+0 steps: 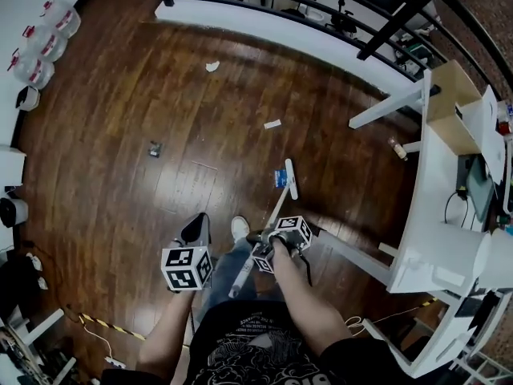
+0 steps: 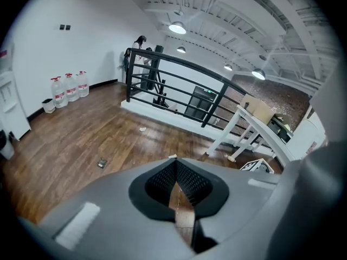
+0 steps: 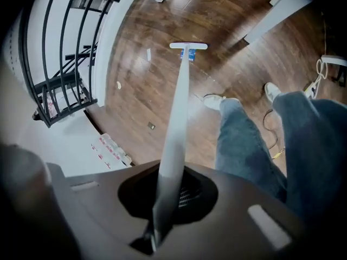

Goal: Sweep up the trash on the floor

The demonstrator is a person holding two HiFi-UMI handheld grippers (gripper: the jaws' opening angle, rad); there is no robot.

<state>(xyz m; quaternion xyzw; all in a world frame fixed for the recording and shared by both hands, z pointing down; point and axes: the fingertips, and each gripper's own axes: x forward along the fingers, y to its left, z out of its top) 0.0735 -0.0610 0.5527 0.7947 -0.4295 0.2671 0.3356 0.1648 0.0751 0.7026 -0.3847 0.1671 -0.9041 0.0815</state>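
My right gripper (image 1: 272, 239) (image 3: 170, 193) is shut on the long white handle of a broom (image 1: 280, 203) (image 3: 178, 112). Its head (image 1: 291, 179) (image 3: 188, 46) rests on the wooden floor beside a blue scrap of trash (image 1: 280, 178) (image 3: 186, 54). Further out lie a white strip of paper (image 1: 272, 123) (image 3: 148, 54), a crumpled white scrap (image 1: 212, 66) (image 2: 142, 128) (image 3: 119, 84) and a small dark piece (image 1: 155, 148) (image 2: 101, 163) (image 3: 151, 125). My left gripper (image 1: 197, 228) (image 2: 176, 162) is held low at the left, shut, with nothing between its jaws.
A black railing (image 1: 321, 6) (image 2: 179, 83) on a white kerb bounds the far side. A white table (image 1: 437, 215) with slanted legs stands at the right. Water bottles (image 1: 44, 42) (image 2: 68, 88) line the left wall. A yellow-black cable (image 1: 104, 323) lies behind; the person's legs (image 3: 255, 140) are close.
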